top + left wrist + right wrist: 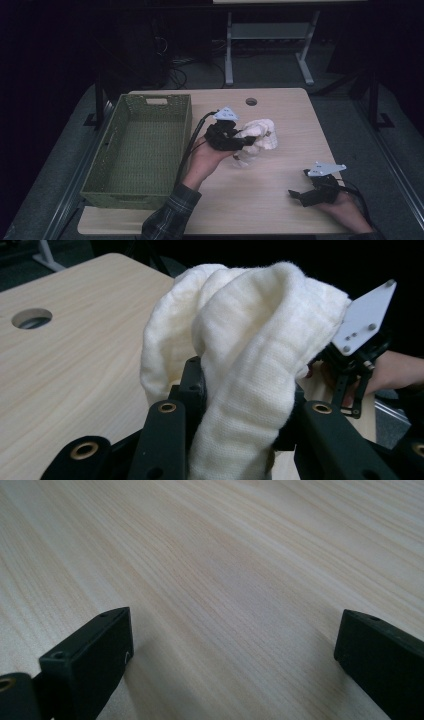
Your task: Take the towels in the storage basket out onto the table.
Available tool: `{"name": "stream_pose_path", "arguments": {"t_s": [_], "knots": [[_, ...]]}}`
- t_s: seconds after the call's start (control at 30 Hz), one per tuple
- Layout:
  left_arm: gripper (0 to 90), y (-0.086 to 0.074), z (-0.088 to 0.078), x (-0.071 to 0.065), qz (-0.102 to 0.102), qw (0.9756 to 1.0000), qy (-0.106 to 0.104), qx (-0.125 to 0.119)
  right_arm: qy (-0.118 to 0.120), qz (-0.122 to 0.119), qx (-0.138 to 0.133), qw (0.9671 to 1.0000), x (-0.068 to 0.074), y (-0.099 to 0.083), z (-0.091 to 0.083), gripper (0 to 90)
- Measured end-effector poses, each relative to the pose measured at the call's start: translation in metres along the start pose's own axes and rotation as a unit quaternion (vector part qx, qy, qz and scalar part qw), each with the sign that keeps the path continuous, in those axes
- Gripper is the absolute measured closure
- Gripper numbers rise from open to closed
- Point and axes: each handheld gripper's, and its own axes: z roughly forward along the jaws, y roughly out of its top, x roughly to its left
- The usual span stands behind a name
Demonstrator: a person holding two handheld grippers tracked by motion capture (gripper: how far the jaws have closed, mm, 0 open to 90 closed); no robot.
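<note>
Darkness fills the room behind my pale wooden table (260, 200), where a grey desk frame (270, 45) stands. Left of the table's middle sits the green wicker basket (140, 150). My left gripper (235, 140) pinches the cream cloth (257, 137) just right of it; my right gripper (300, 192) rests spread near the table's right corner.

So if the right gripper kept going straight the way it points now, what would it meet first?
Probably the bare wooden table: the right gripper has open jaws angled low over the wood, with nothing else ahead as far as its view reaches.
</note>
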Motion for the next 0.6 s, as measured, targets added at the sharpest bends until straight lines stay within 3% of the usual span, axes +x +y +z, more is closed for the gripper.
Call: {"name": "stream_pose_path", "arguments": {"t_s": [0.3,0.6], "knots": [[66.4,-0.019,0.041,-0.007,0.008,0.9987,-0.011,0.05,0.0,0.0,0.001,1.0,0.0,0.0,0.0,2.0],[66.1,-0.045,0.079,-0.007,0.012,0.9956,0.003,0.093,0.0,-0.001,0.001,1.0,0.0,0.0,0.0,2.0]]}}
